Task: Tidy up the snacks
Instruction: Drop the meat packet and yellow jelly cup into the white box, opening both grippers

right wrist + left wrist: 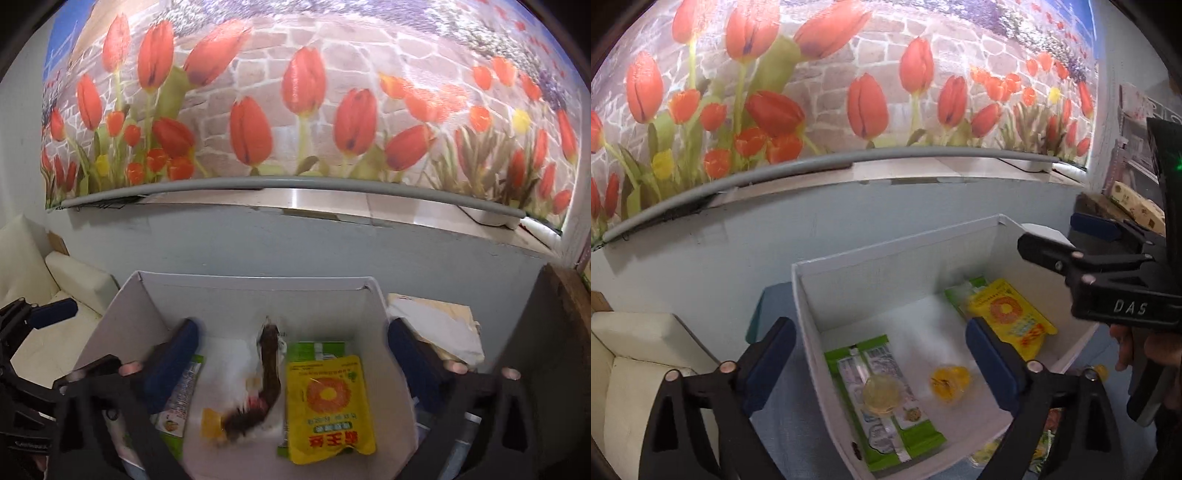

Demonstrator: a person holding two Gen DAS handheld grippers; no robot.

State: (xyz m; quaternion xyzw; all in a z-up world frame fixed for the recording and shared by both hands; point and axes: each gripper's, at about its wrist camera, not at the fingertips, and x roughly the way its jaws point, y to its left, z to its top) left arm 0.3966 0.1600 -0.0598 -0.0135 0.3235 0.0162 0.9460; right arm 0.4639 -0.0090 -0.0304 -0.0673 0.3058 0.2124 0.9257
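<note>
Flanking white box (122, 321): cream sofa (635, 354)

Both fisheye views are bright and evenly lit, with dark vignetted corners and straight lines bowed near the edges. Motion blur smears the brown snack (269, 384); glare whitens the box floor (923, 325).

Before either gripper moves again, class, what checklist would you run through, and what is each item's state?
1. Left gripper open, nothing held: ok.
2. Right gripper open, nothing between the pads: ok.
3. Yellow pouch lying flat inside the box: ok.
4. Green packet inside the box: ok.
5. Brown snack settled: cannot tell, it is blurred.
6. All snacks boxed: not ok, packets remain outside.
</note>
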